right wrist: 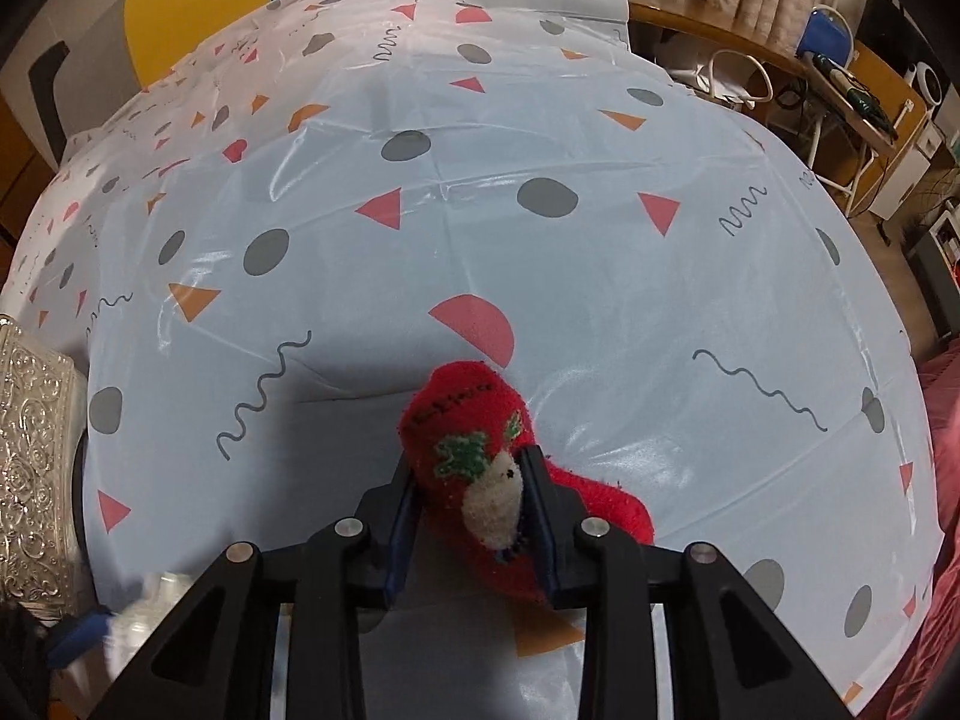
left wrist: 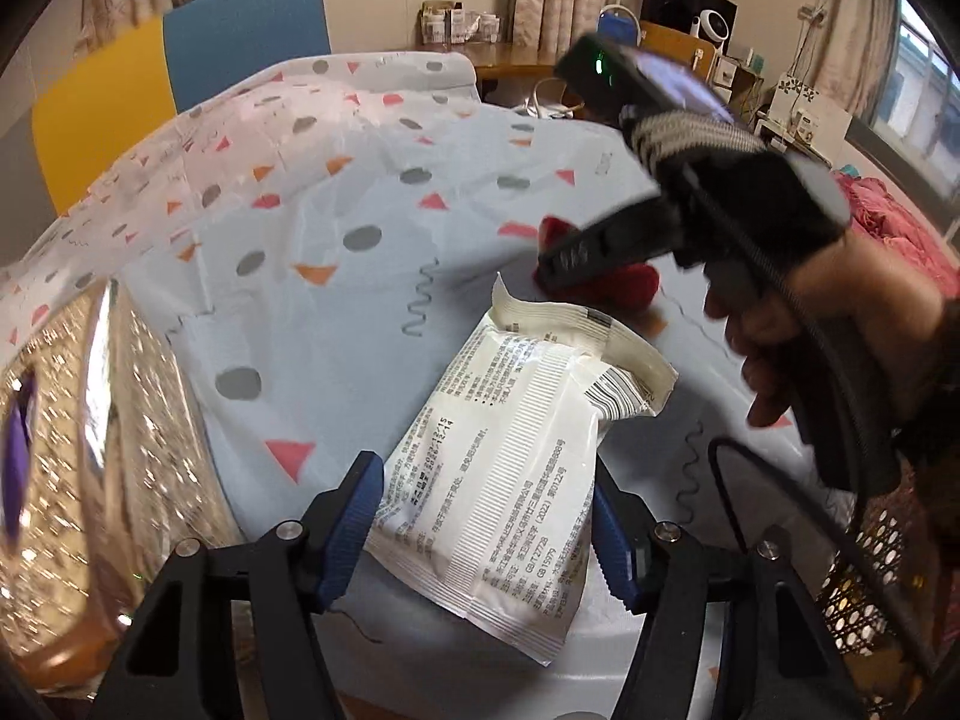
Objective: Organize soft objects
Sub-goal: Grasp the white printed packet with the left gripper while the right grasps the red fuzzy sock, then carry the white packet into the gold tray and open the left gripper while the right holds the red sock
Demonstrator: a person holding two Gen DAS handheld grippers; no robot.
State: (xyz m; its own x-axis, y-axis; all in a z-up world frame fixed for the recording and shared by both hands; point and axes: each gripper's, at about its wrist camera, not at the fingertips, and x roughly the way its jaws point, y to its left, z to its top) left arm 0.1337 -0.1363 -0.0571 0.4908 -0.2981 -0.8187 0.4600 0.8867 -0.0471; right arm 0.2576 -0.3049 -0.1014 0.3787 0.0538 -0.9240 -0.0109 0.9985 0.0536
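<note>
A white snack packet [left wrist: 510, 450] with printed text sits between the blue pads of my left gripper [left wrist: 486, 534], which is shut on its lower end and holds it tilted over the patterned tablecloth [left wrist: 336, 276]. My right gripper [right wrist: 468, 504] is shut on a fuzzy red sock [right wrist: 480, 438] with a green and white pattern, just above the cloth [right wrist: 540, 252]. In the left wrist view the right gripper [left wrist: 558, 267] is seen beyond the packet, with the red sock [left wrist: 630, 288] in it.
A silver embossed box [left wrist: 72, 450] stands at the left edge of the table; it also shows in the right wrist view [right wrist: 30, 450]. Yellow and blue chairs [left wrist: 240, 42] stand behind the table. A pink blanket [left wrist: 888, 228] lies at the right.
</note>
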